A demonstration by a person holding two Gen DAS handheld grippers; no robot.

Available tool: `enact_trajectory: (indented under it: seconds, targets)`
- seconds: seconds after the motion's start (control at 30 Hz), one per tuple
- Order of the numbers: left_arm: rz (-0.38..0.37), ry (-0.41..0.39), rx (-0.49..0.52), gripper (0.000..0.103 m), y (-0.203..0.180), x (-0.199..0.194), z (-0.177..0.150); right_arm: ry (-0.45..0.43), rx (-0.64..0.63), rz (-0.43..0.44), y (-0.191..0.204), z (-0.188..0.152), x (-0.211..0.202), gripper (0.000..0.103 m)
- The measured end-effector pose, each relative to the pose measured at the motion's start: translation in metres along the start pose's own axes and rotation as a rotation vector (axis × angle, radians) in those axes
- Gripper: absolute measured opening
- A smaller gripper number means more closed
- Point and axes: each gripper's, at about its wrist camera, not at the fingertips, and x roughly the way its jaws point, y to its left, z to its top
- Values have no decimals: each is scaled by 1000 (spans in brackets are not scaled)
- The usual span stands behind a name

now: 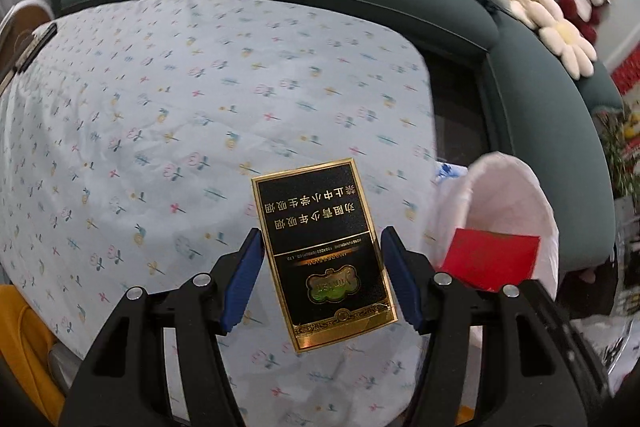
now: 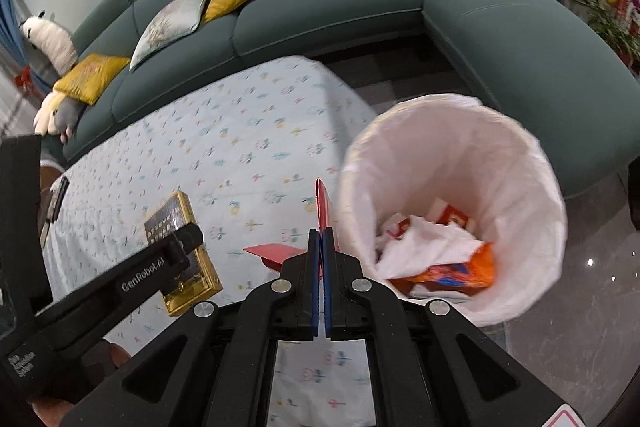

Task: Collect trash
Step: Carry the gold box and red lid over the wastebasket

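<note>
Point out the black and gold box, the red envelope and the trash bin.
black and gold box (image 1: 320,247): left wrist view, its printed face.
red envelope (image 2: 324,205): right wrist view, its upright edge.
trash bin (image 2: 460,155): right wrist view, inner liner wall.

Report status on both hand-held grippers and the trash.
Left hand-held gripper clamps black-and-gold cigarette pack. Right hand-held gripper shut on red paper. White-lined trash bin beside table, path clear.

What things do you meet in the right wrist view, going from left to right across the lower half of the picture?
Left claw holding the black and gold box → red card pinched in the right claw → white-lined trash bin with crumpled paper inside.
</note>
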Motion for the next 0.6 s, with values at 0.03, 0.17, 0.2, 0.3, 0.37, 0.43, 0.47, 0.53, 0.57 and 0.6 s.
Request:
enact_trajectory:
  seconds: [0.03, 0.17, 0.2, 0.3, 0.37, 0.43, 0.47, 0.53, 0.57, 0.6]
  targets:
    - [-4, -1, 11, 57, -6, -2, -2, -9, 7, -4, -5, 1, -5, 2]
    - [-12, -8, 49, 57, -25, -8, -8, -45, 43, -22, -30, 5, -23, 2]
    - [-16, -9, 59, 58, -31, -9, -10, -52, 54, -29, -37, 7, -26, 2]
    - [-23, -13, 91, 58, -46, -13, -15, -68, 76, -41, -53, 9, -34, 2]
    - [-31, -16, 124, 57, -60, -16, -18, -80, 90, -46, -64, 10, -39, 2]
    - [-39, -18, 153, 57, -74, -18, -21, -89, 107, -50, -75, 11, -44, 2]
    - [-45, -19, 170, 57, -81, -20, -22, -93, 113, -53, -80, 10, -45, 2]
    - [-59, -23, 204, 57, -97, -22, -25, -99, 128, -58, -91, 10, -49, 2]
    - [-63, -25, 220, 58, -104, -22, -26, -102, 135, -61, -96, 10, -50, 2]
    - [-71, -26, 243, 58, -115, -23, -28, -105, 144, -64, -102, 11, -52, 2]
